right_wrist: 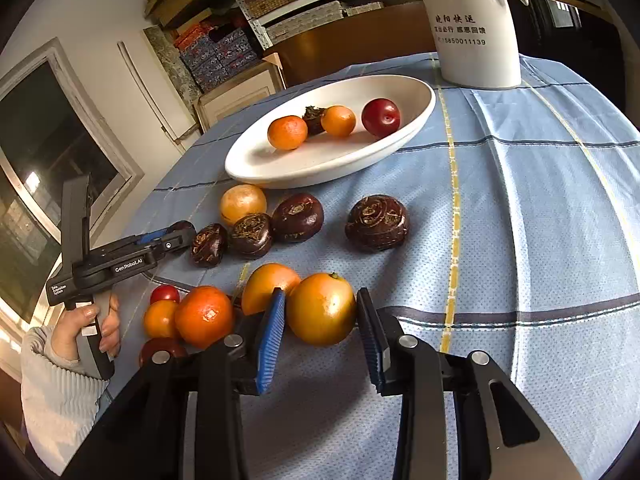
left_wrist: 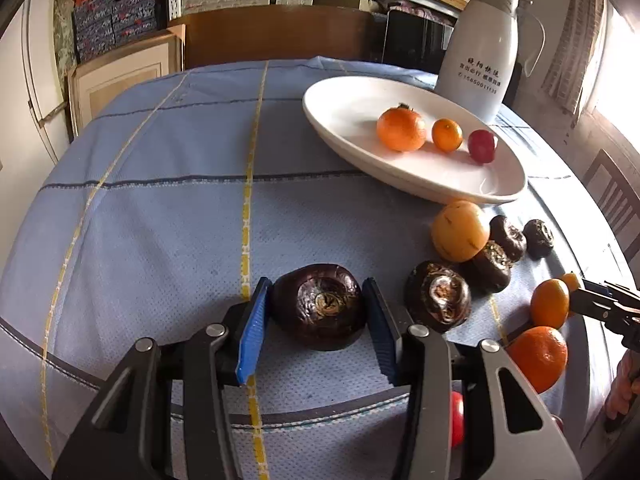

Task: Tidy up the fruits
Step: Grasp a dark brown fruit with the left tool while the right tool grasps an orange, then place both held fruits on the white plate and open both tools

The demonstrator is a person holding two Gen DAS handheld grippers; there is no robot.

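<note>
My left gripper (left_wrist: 316,312) has its blue pads on both sides of a dark brown water chestnut (left_wrist: 320,306) that rests on the blue checked cloth. My right gripper (right_wrist: 320,320) has its pads on both sides of an orange-yellow fruit (right_wrist: 321,309) on the cloth. The white oval dish (right_wrist: 332,168) holds two orange fruits (right_wrist: 287,132), a red plum (right_wrist: 381,117) and a small dark piece. More water chestnuts (right_wrist: 298,218) and orange fruits (right_wrist: 204,316) lie loose in front of the dish. The left gripper also shows in the right wrist view (right_wrist: 176,236).
A tall white jug (left_wrist: 478,48) stands behind the dish (left_wrist: 424,176). A pale yellow fruit (left_wrist: 460,231) lies by the dish rim. Small red fruits (right_wrist: 165,293) sit near the table's left edge. Shelves and boxes stand beyond the table.
</note>
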